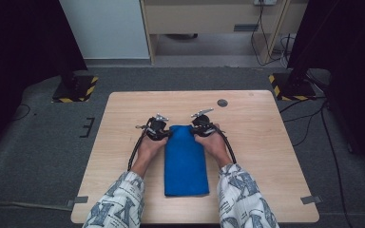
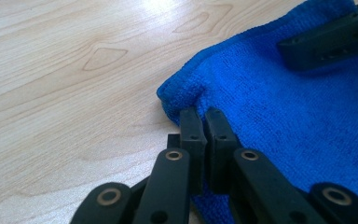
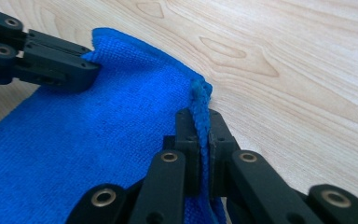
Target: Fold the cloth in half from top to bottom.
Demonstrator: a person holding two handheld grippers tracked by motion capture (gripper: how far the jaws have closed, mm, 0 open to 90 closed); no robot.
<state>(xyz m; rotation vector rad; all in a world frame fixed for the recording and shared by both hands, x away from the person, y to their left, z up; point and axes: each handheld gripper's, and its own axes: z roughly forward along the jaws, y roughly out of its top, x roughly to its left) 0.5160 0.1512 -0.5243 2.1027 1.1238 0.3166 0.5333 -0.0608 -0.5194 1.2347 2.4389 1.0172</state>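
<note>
While the folded blue towel (image 1: 186, 161) lies lengthwise in the middle of the wooden table (image 1: 266, 156), its short far edge sits between the two tongs; the left gripper (image 1: 163, 134) is at the far left corner and the right gripper (image 1: 198, 133) at the far right corner; the rest of the cloth runs back toward the person between the two forearms. Seen along the left gripper (image 2: 204, 116), the jaws are pressed together with the towel's (image 2: 284, 116) corner hem pinched between them, the fabric puckered just ahead of the tips; seen along the right gripper (image 3: 199, 119), the jaws are likewise clamped on the towel (image 3: 98, 140), a ridge of hem standing up in the narrow slot between them; each view also catches the other gripper biting the opposite corner. No containers are on the table.
</note>
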